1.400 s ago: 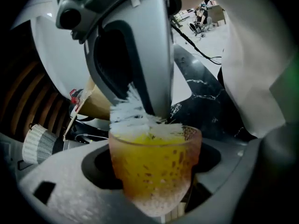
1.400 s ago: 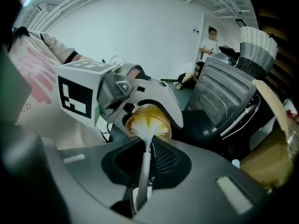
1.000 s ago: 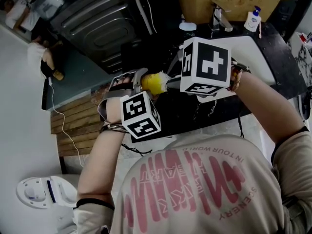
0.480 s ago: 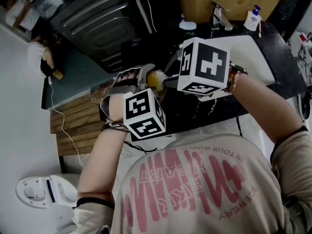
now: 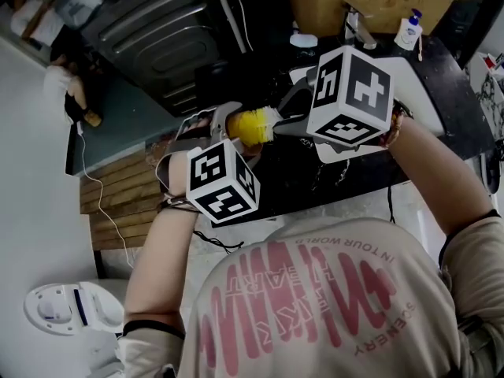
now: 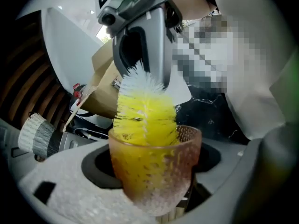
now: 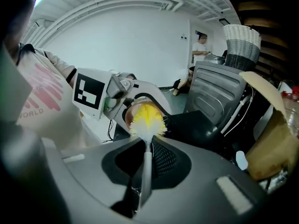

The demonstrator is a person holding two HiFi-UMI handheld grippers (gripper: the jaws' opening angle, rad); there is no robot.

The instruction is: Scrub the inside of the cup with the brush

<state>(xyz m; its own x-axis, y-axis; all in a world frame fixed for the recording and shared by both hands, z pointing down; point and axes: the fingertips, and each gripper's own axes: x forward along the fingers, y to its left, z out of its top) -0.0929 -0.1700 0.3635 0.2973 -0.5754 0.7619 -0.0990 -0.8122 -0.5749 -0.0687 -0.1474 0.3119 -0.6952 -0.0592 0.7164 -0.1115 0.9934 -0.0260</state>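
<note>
**Brush half in the cup, both jaws clamped**

My left gripper (image 5: 224,129) has its jaws clamped on the sides of the cup (image 6: 156,171). The cup is a clear, pebbled glass with an orange tint. I hold it in the air in front of my chest, its mouth turned toward my right gripper (image 5: 287,122). My right jaws are closed tight on the thin grey handle of the brush (image 6: 145,112), which runs straight out between them.

The yellow bristle head sits partly inside the cup. Its lower bristles are below the rim and show yellow through the glass wall. The upper part stands clear of the rim, and the white bristles lie nearest my right jaws.

In the head view the two grippers meet nose to nose. The left one is on the left and nearer to me, and the right one is on the right and a little farther. The dark counter (image 5: 449,85) lies beyond them. At its far edge a tap (image 5: 356,28) and a soap bottle (image 5: 408,31) stand well apart from the cup.
</note>
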